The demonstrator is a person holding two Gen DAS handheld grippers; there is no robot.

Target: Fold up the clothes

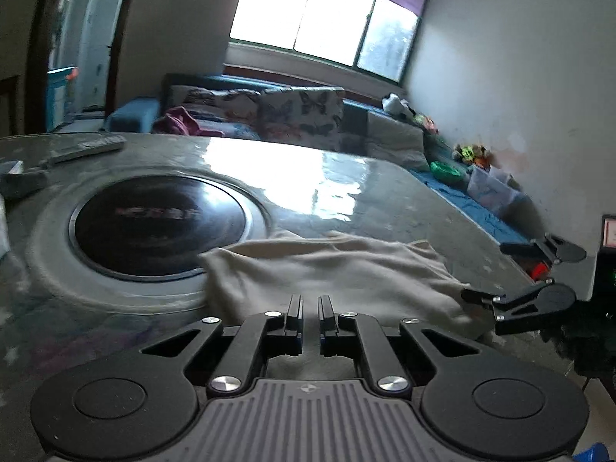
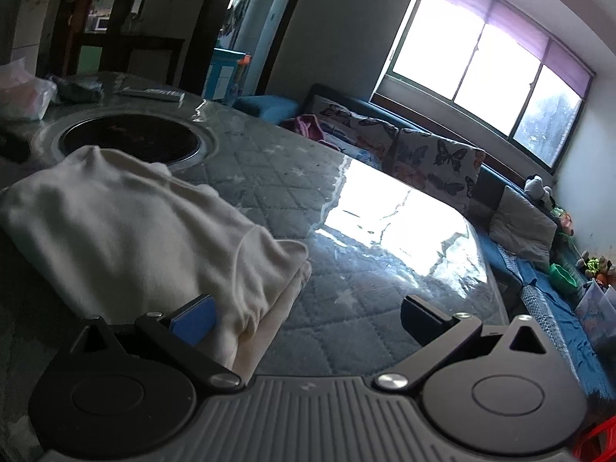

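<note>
At the bottom of the left wrist view the left gripper [image 1: 310, 308] had its fingers drawn nearly together, a narrow slit between them and no cloth visibly caught there; it hung just over the near edge of the cream garment [image 1: 327, 269]. At the bottom of the right wrist view the right gripper [image 2: 308, 317] stood with its jaws wide apart, the blue-padded finger touching or just beside the near corner of the same garment [image 2: 134, 223], the other finger over bare tabletop. The garment lay in the lower middle of the left view and the left half of the right view, already doubled into a thick stack with layered edges showing at its near corner, so the folding looked well along; what probably remained was squaring or one last fold, though the top was rumpled and uneven. Beyond it, the round dark inset [image 1: 159, 223] in the table [image 2: 365, 231] sat touching the garment's far edge in the left view. The glossy quilted surface to the right of the garment was open, giving room to spread or slide, up to the rounded table edge at the middle right of the right view. Farther off, a remote [image 2: 152, 94] lay at the upper left, and the sofa [image 2: 423, 154] and window [image 2: 481, 65] filled the upper right.
</note>
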